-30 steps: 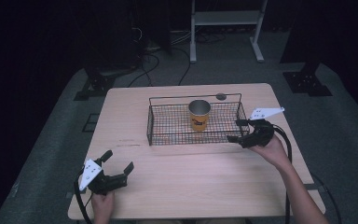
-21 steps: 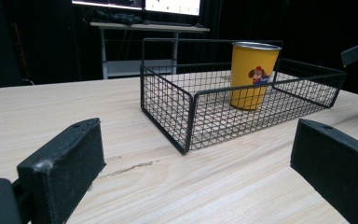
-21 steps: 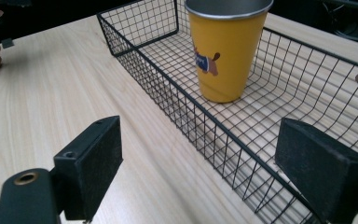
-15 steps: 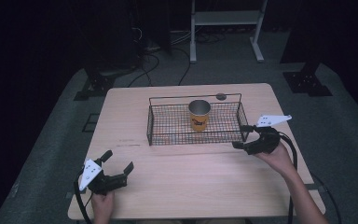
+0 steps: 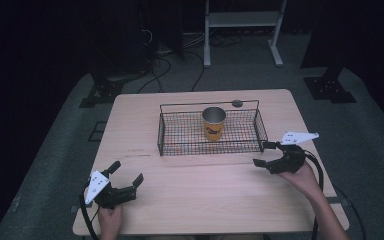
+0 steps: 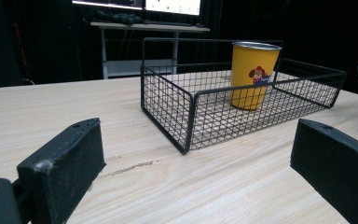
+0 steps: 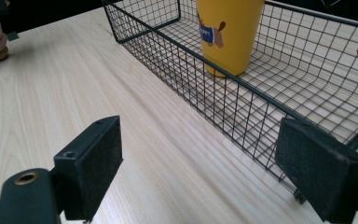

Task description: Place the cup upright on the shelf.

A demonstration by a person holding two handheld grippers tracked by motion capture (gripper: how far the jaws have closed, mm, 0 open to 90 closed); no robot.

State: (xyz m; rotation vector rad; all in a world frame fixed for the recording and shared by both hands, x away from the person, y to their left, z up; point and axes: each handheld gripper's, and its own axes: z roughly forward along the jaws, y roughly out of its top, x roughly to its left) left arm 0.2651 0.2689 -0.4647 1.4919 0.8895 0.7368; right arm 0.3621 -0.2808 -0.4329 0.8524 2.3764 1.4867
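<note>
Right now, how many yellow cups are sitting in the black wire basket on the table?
1. A single yellow metal cup with a cartoon print stands upright near the middle of the black wire basket; nothing else lies inside it.

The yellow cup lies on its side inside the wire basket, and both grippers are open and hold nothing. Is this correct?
Not quite: the yellow cup stands upright inside the wire basket, as the left gripper view shows. The rest holds: the left gripper and the right gripper are open and hold nothing.
</note>
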